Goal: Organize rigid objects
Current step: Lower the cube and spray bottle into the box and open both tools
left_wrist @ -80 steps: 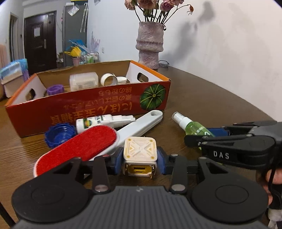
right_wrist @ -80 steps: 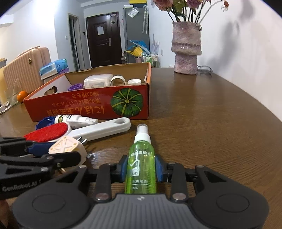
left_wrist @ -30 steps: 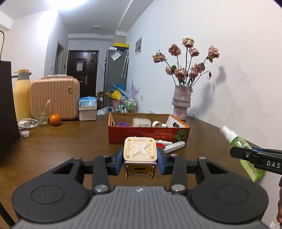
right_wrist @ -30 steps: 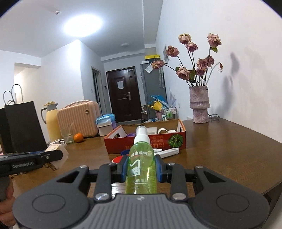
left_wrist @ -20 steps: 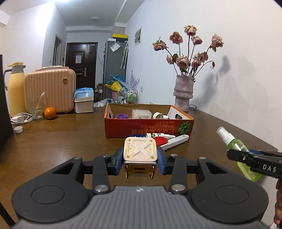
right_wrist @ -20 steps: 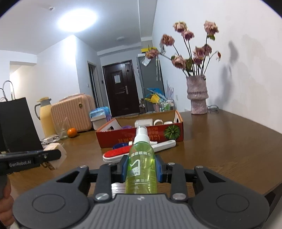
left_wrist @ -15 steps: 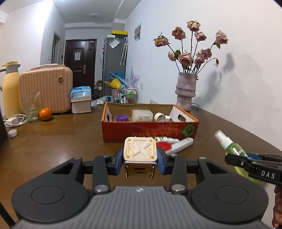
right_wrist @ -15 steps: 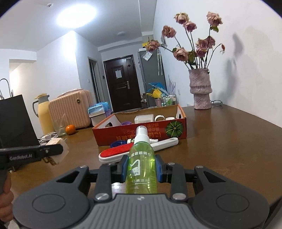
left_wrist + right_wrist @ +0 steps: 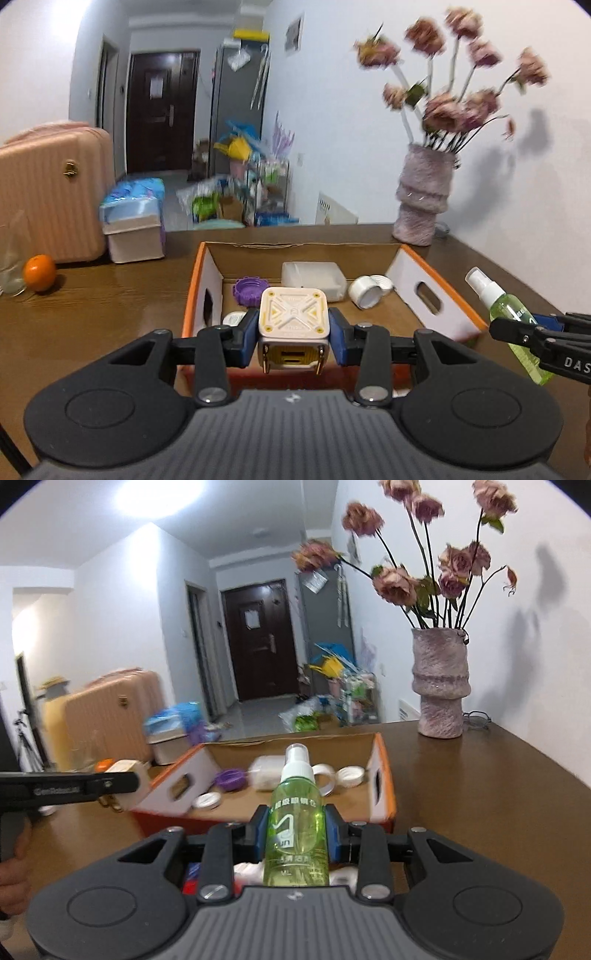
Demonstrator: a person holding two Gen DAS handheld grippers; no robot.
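Right gripper [image 9: 517, 328] marked "DAS", left gripper [image 9: 125, 782] marked "GenRobot"

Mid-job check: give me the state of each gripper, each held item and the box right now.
left gripper: shut on the plug adapter.
plug adapter: clamped, held above the box's near edge.
right gripper: shut on the spray bottle.
spray bottle: upright, capless nozzle on top, held in the air.
cardboard box: open-topped, already holding a purple cap, tape roll and white container.
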